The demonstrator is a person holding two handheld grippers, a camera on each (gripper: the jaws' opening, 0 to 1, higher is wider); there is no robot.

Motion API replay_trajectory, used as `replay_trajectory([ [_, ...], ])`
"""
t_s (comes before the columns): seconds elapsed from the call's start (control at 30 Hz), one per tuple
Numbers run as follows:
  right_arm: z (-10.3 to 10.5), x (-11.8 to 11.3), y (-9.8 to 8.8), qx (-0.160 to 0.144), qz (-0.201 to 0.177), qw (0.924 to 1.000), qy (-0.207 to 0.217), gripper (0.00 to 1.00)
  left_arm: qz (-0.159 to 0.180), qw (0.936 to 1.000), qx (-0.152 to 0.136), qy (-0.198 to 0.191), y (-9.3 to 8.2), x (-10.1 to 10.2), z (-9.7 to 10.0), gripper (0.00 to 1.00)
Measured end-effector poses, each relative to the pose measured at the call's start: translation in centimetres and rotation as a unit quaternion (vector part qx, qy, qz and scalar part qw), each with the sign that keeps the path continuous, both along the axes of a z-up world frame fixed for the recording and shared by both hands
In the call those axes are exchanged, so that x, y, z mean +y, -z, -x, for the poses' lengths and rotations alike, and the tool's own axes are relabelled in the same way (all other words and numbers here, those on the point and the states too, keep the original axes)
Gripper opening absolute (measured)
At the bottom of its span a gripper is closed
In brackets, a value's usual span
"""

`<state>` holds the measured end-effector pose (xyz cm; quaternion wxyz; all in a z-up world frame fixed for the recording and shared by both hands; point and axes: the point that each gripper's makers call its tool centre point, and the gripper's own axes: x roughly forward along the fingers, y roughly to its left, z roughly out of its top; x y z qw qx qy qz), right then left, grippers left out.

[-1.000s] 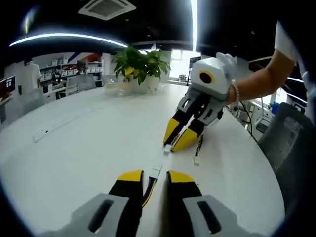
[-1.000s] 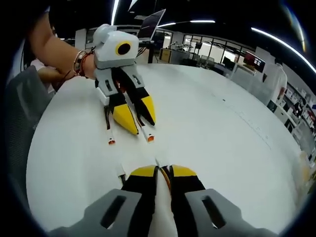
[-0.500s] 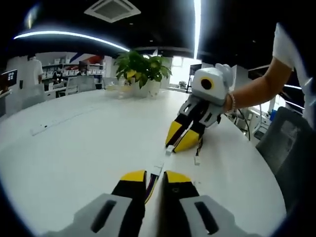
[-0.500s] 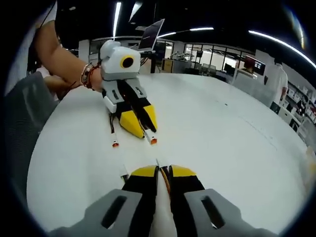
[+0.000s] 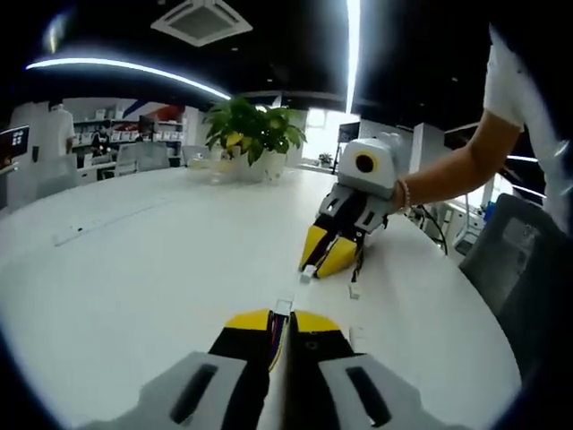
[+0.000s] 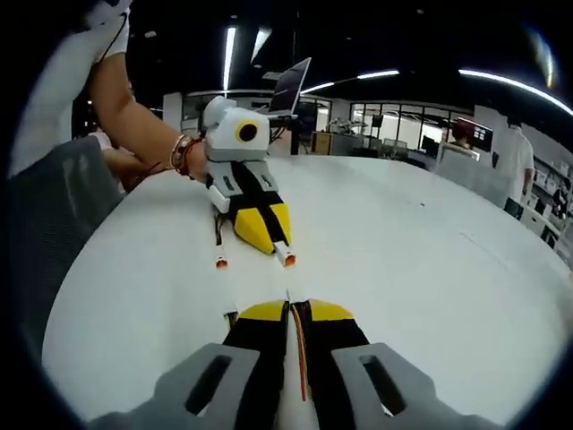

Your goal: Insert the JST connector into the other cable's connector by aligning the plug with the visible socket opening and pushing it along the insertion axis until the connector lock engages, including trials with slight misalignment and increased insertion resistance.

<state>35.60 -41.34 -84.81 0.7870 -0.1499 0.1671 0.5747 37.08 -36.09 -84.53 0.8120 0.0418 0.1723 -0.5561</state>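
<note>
Both cables are gripped, and the mating is not yet made. The left gripper [image 5: 285, 324] has its jaws pinched on the multicoloured cable, its white connector [image 5: 283, 308] poking forward. Facing it, the right gripper [image 5: 326, 254] clamps its own cable, white plug [image 5: 305, 271] at the tips. A clear gap of white bench [image 5: 161, 260] separates them; alignment and the push remain.

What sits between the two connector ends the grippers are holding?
Nothing: in the left gripper view, bare white table separates the left gripper's connector from the right gripper's connector.
</note>
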Motion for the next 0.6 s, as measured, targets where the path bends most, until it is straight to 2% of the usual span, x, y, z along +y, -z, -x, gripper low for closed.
replay_trajectory([
  [0.6,0.06,0.04,-0.06,0.007,-0.013,0.9999,0.001,0.04,0.011,0.9999,-0.001,0.004,-0.04,-0.06,0.14,0.01],
])
